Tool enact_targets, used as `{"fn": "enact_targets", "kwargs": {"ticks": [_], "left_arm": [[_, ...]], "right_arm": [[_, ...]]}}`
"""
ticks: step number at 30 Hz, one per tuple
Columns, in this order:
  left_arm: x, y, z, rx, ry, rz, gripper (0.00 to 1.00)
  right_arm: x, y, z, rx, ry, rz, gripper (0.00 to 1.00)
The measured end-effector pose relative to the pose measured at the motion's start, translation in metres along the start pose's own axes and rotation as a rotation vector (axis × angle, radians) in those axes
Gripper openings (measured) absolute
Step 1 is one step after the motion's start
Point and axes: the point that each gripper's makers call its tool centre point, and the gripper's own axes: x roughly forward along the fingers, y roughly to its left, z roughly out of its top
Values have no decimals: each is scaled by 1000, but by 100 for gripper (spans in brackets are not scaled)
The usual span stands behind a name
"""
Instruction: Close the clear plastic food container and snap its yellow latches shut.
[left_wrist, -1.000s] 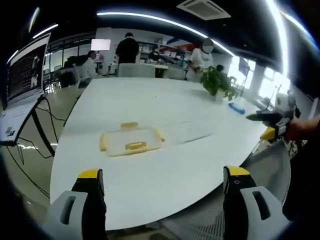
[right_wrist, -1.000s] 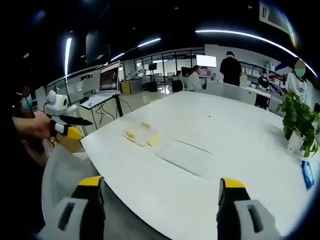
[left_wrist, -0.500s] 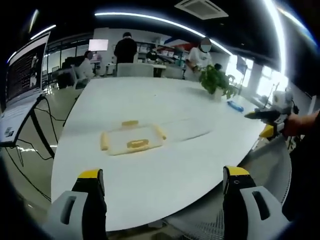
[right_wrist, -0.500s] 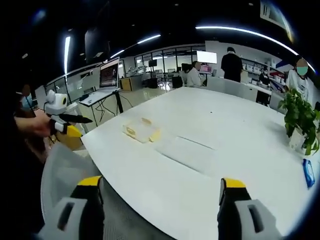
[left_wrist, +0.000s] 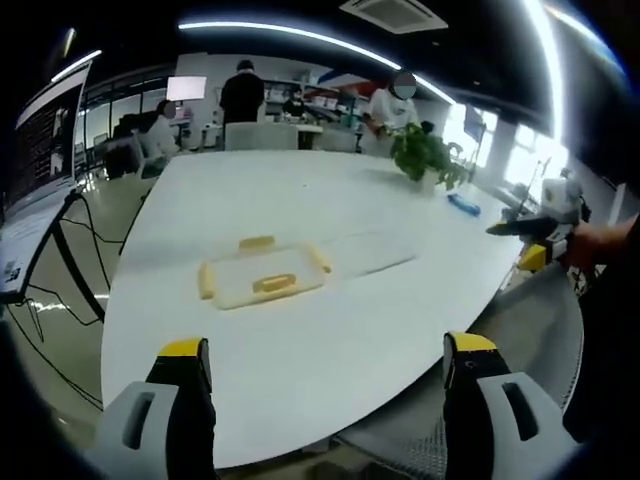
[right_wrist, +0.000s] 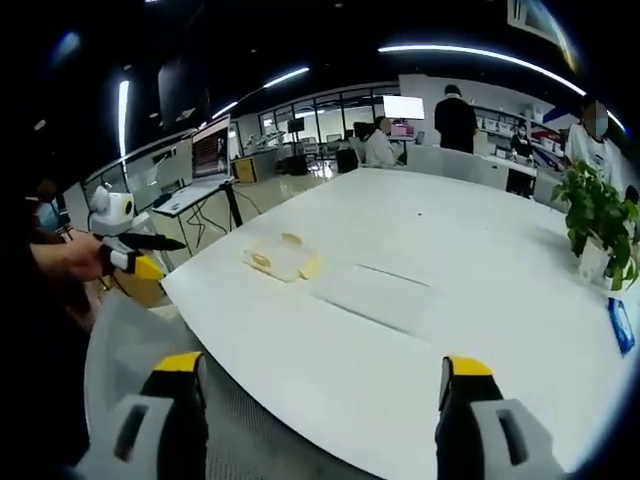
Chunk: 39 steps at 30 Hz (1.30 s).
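I am seeing the clear container (left_wrist: 262, 282) lying flat on the white table (left_wrist: 300, 350), toward its near-left part, with yellow latches (left_wrist: 272, 284) along its edges; its clear lid (left_wrist: 368, 252) is lying just beside it on the right. In the right gripper view the container (right_wrist: 283, 260) is sitting well ahead. My left gripper (left_wrist: 320, 375) is hovering off the table's near edge with its fingers spread wide, gripping nothing. My right gripper (right_wrist: 315, 385) is likewise hanging short of the table, fingers spread and empty. A potted plant (left_wrist: 428, 158) is standing at the far side, a blue object (right_wrist: 621, 325) near it, and a laptop (right_wrist: 208, 155) on a stand beyond
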Motion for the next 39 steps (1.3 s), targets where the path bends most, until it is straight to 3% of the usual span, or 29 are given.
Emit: {"fn": "enact_targets", "kwargs": {"ticks": [13,17,26,31,39], "left_arm": [[0,11,0,8,0,-16,94],[-2,13,4,49,-18,-25,89],[-2,28,7,52,-29,-13,93],[-3,36,9,64,-33,-16,93],[-2,45,3,51,-11,-33,93]], "right_arm": [[12,13,1,27,-1,-15,98],[16,18,-1,28,3,-15,98],[26,28,2,29,17,-17,96],[35,33,0,36,20,-21,99],[46,43,0,33,33,-7,97]]}}
